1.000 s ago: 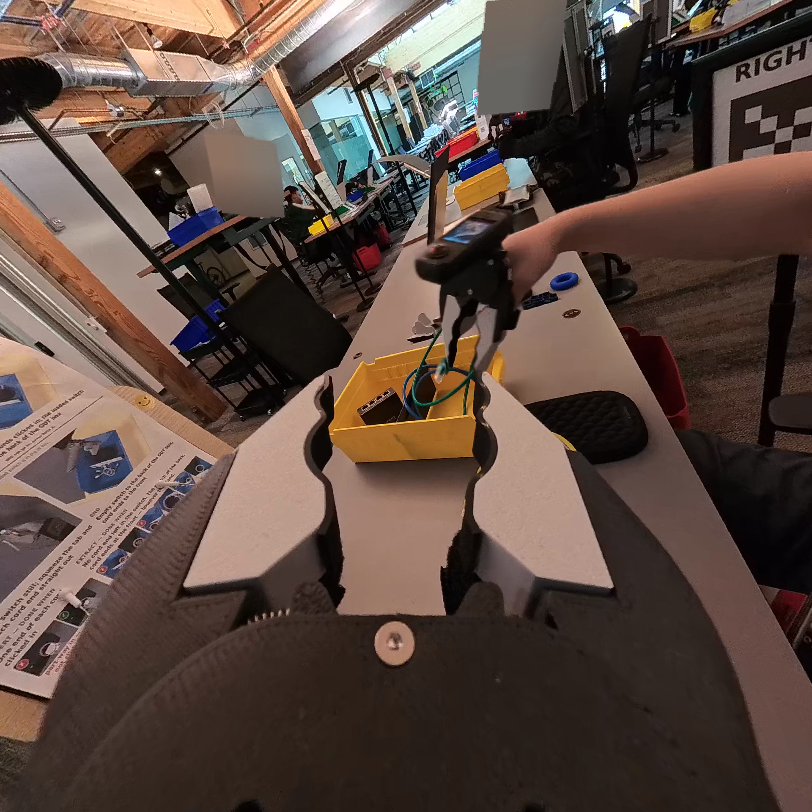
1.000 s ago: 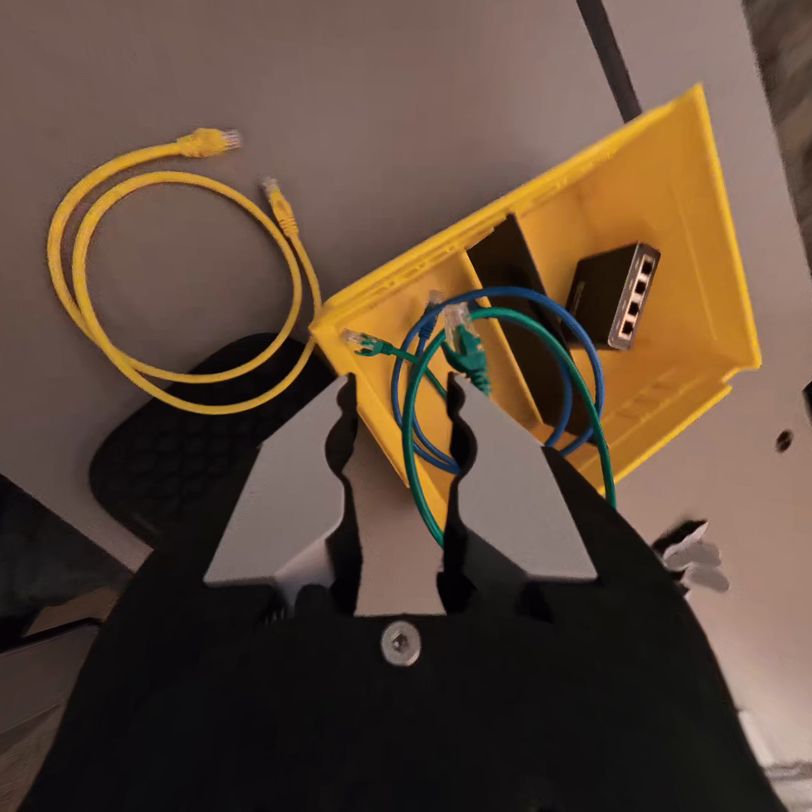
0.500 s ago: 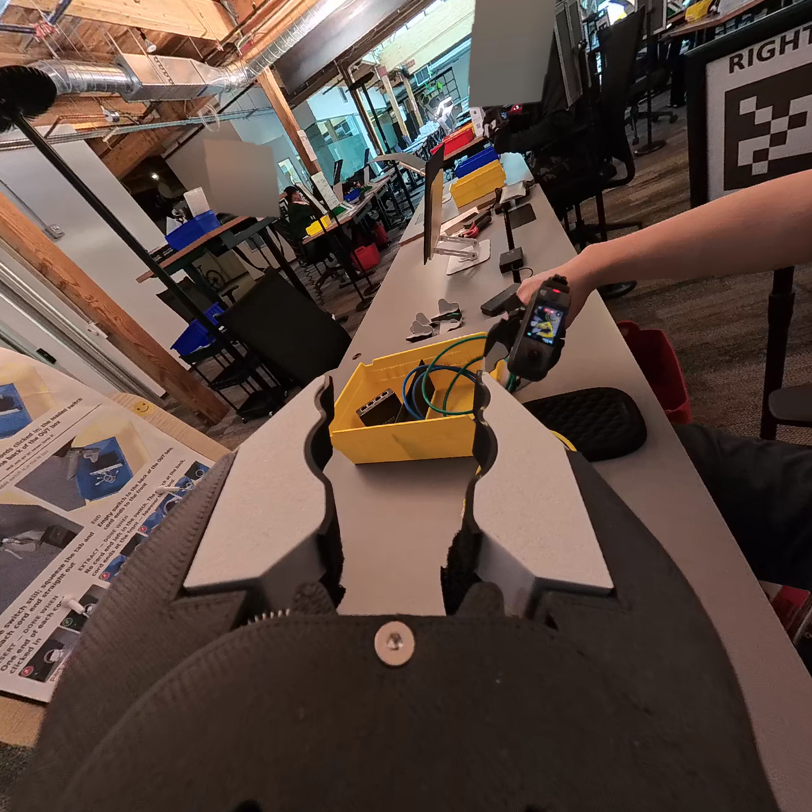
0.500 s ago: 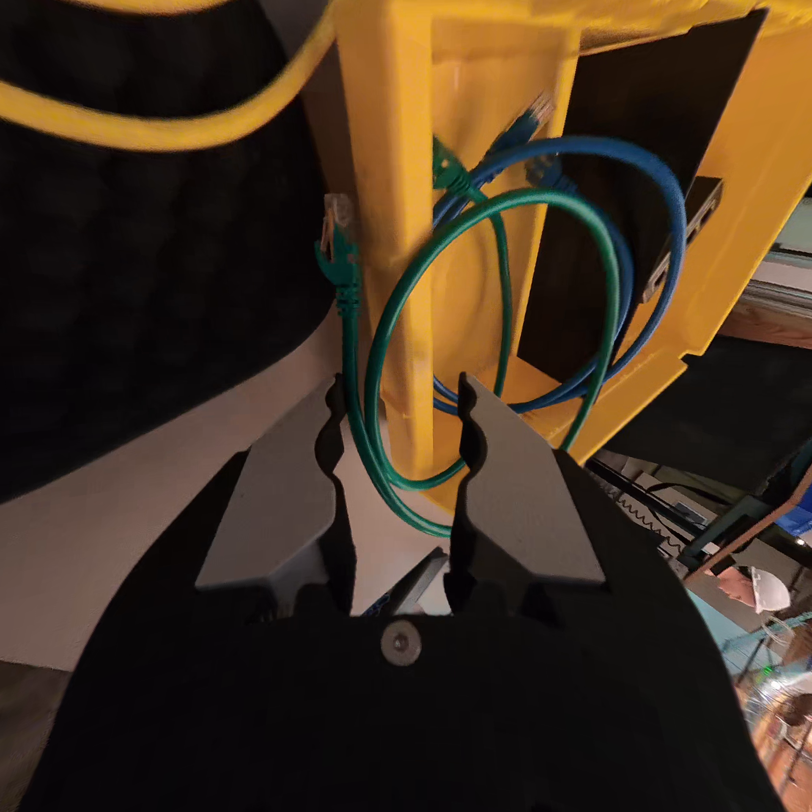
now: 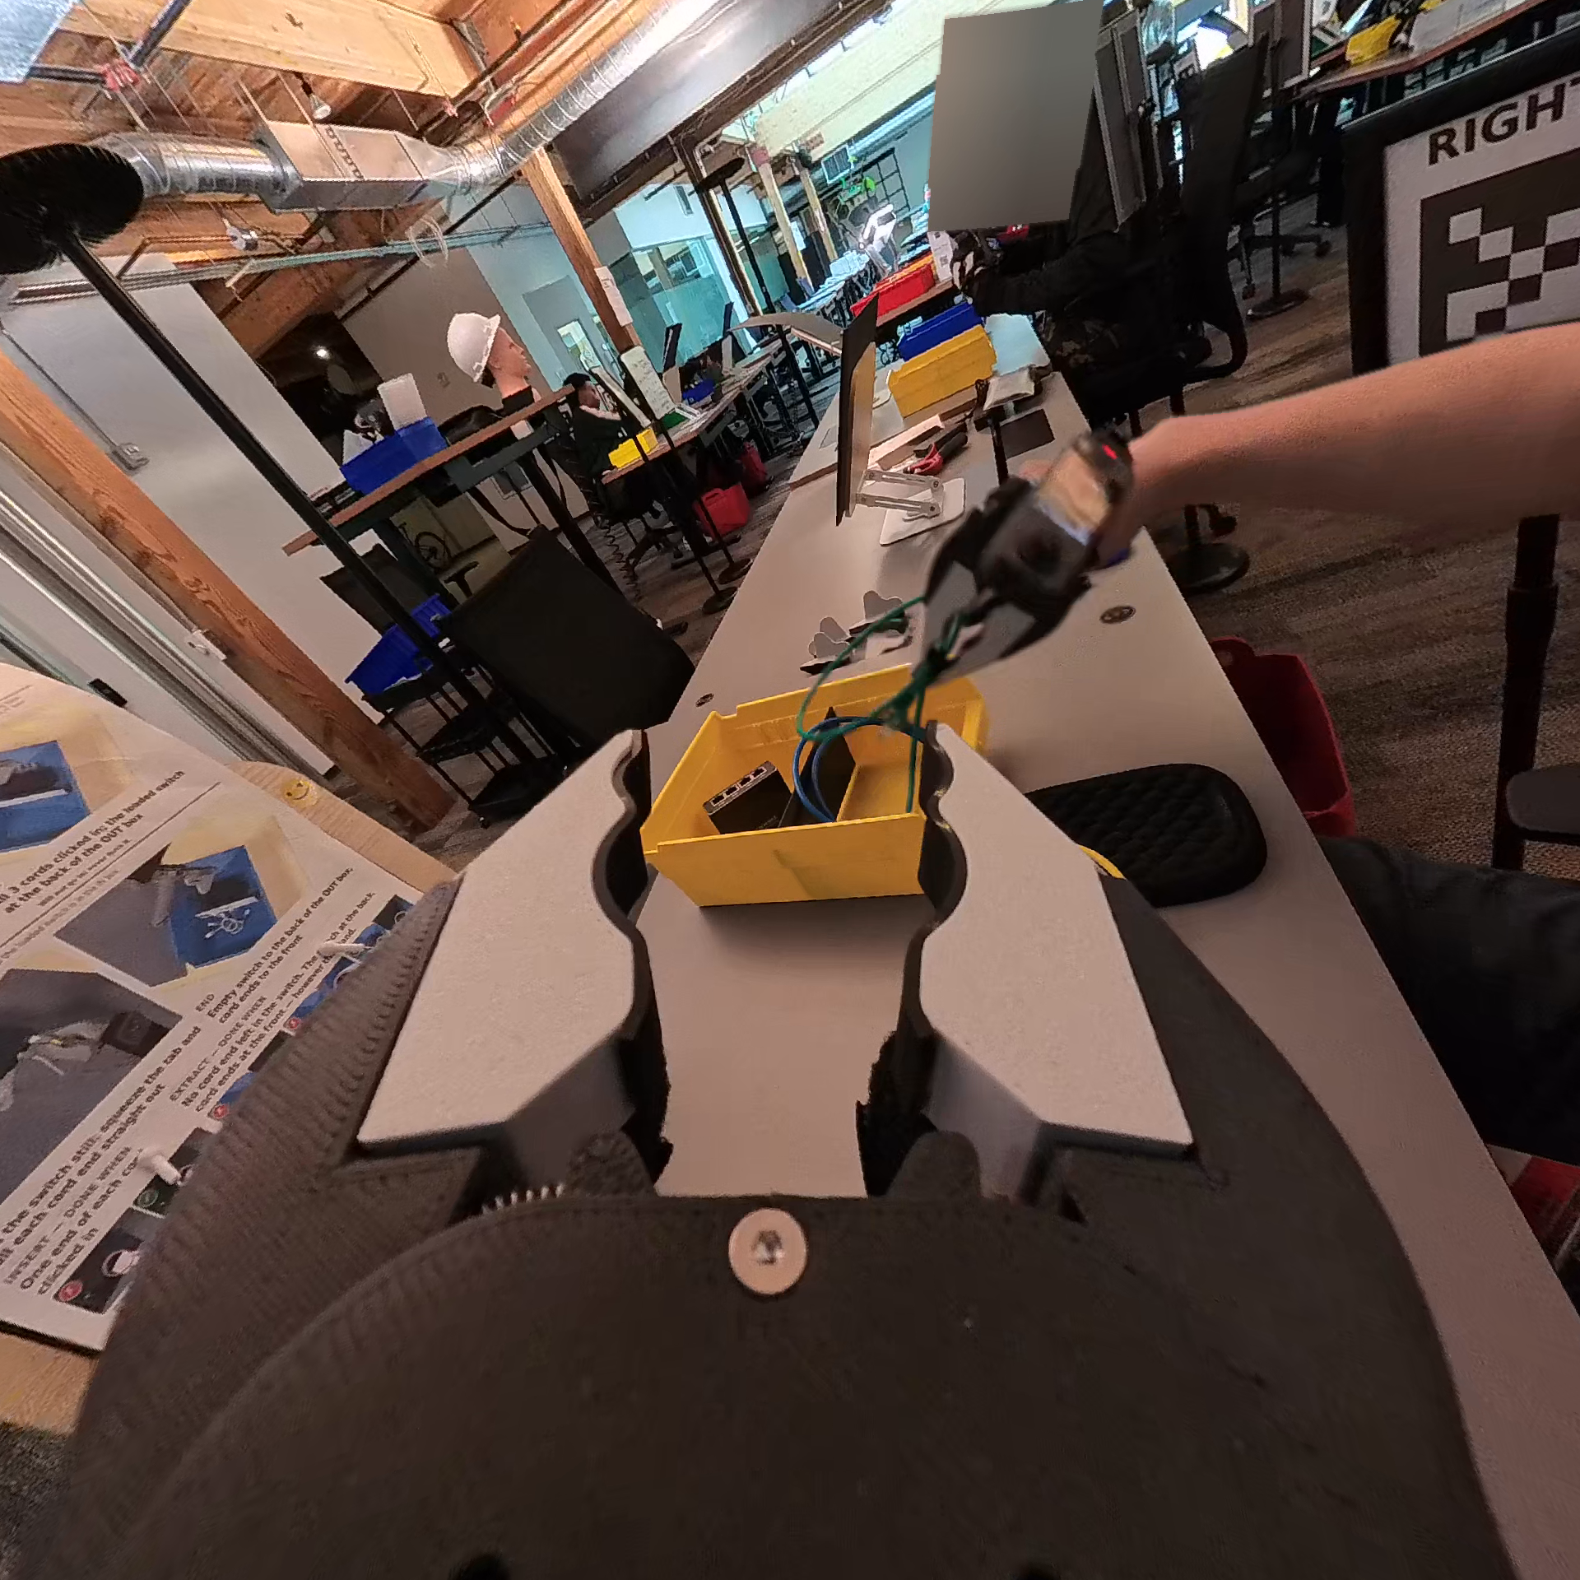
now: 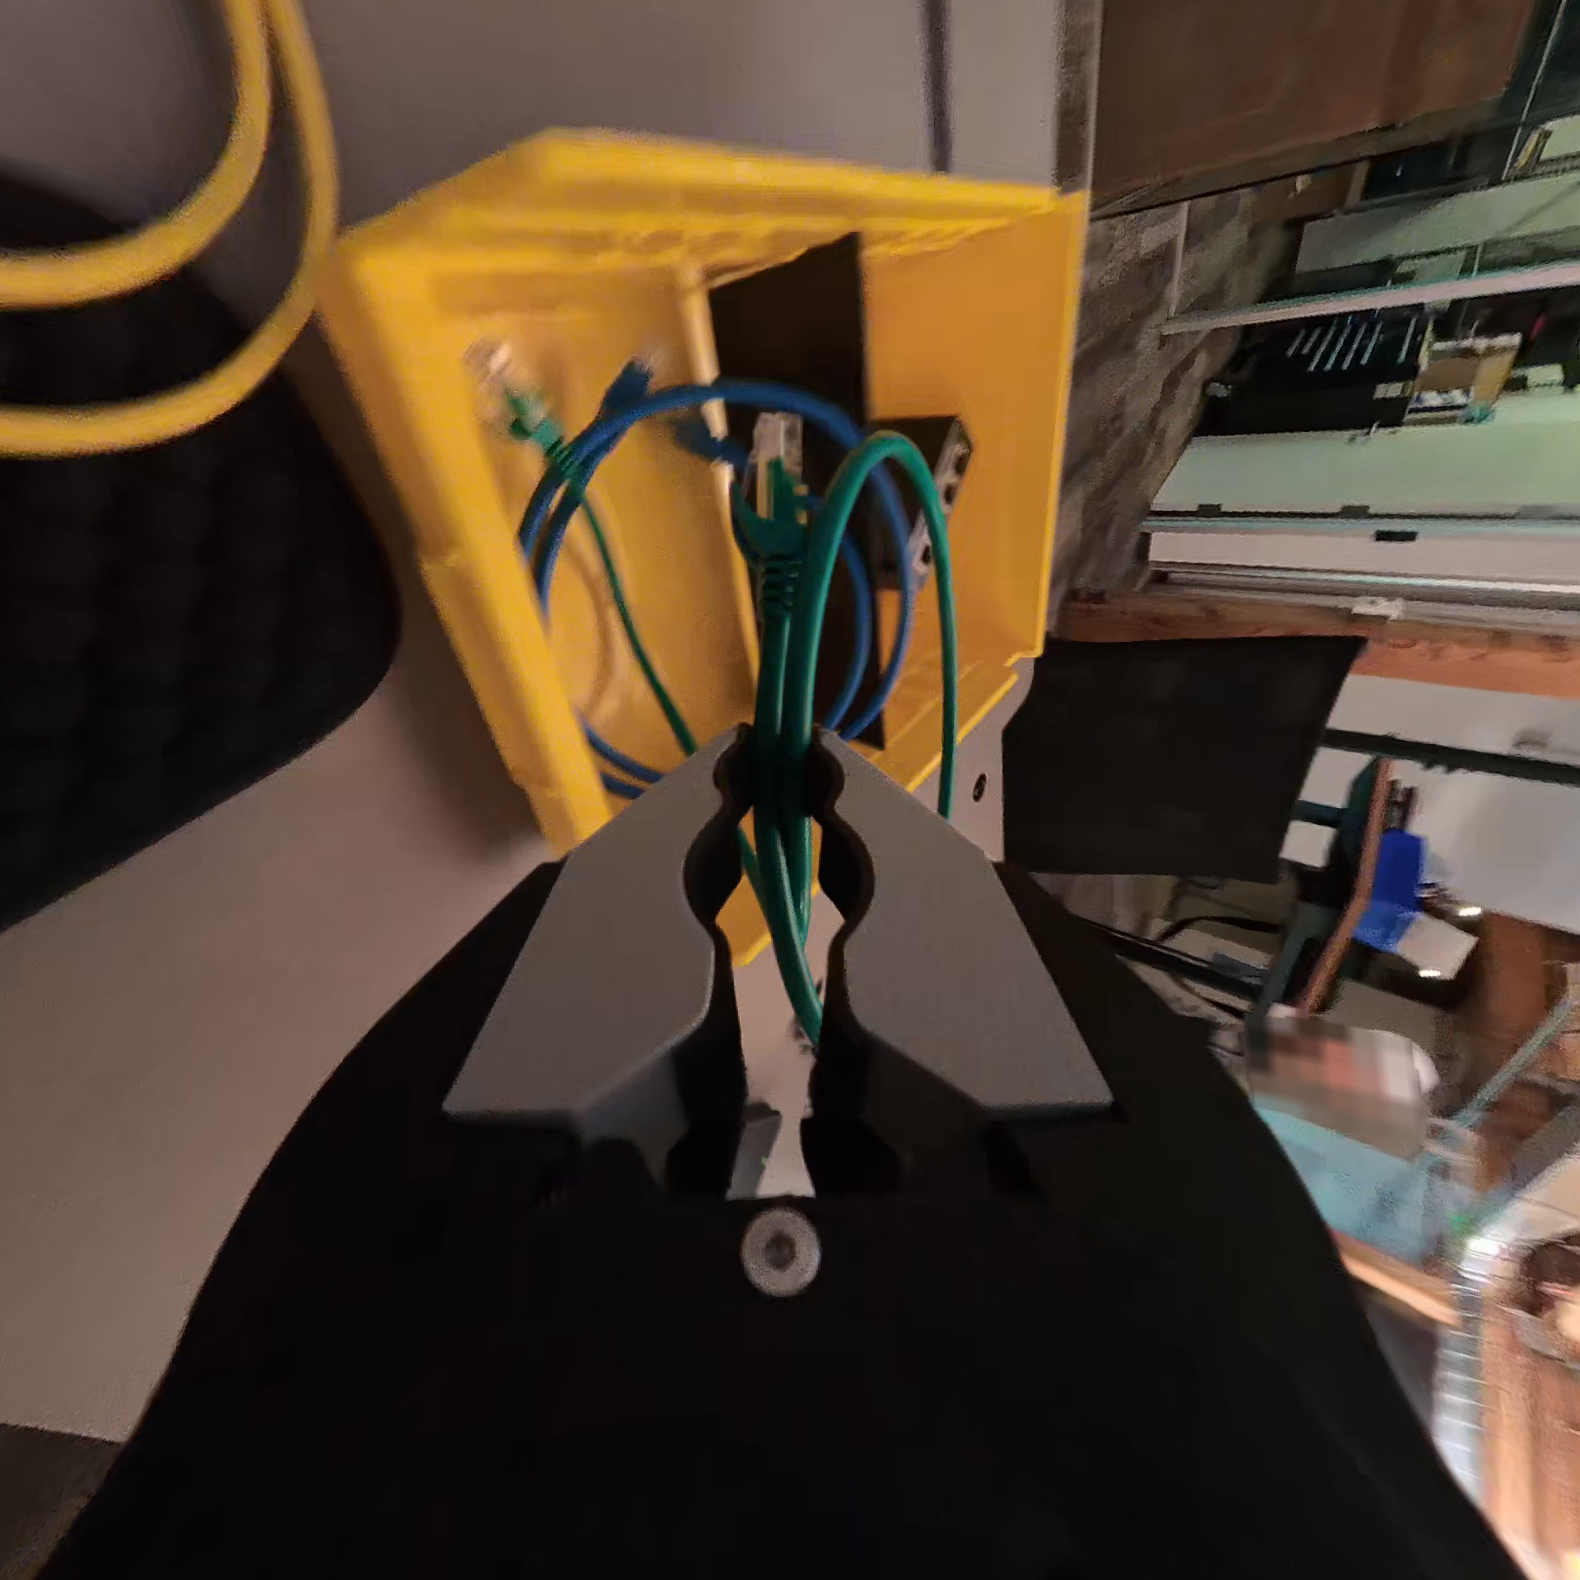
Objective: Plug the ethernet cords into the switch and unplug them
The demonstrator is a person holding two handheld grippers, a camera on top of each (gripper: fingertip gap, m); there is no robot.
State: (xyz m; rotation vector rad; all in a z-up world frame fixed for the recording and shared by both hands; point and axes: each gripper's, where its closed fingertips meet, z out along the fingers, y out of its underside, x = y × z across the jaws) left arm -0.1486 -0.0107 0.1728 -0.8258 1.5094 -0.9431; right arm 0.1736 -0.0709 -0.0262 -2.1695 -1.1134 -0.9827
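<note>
Right now, gripping the green ethernet cord [image 6: 782, 684] with the right gripper [image 6: 780, 752]: jaws closed together on a doubled strand of it, the clear-tipped plug [image 6: 774, 449] sticking out past the fingertips toward 12 o'clock. Held in the air above the yellow bin [image 5: 795, 855], seen in the left wrist view at 1 o'clock of that bin, the green loop trailing down from the fingers into it. Blurred there, that right gripper [image 5: 949, 658], with a bare forearm [image 5: 1351, 445] reaching in from 3 o'clock.

Inside the bin, split by a black divider [image 5: 825, 774]: the black network switch [image 5: 744, 795] in the compartment toward 9 o'clock in the left wrist view, ports facing up and outward, no cord seated in it. Coiled across the divider, the blue ethernet cord [image 6: 855, 590], one of its plugs [image 6: 633, 380] loose near the second green plug [image 6: 521, 410].

Lying outside the bin on the grey table [image 5: 769, 1052]: the yellow ethernet cord [image 6: 256, 282], looped over a black quilted pad [image 5: 1154, 825] at 3 o'clock of the bin.

Hovering low over the table short of the bin, the left gripper [image 5: 782, 761], jaws wide apart and holding nothing. Off at 9 o'clock, a printed instruction sheet [image 5: 145, 983] on a wooden board.
</note>
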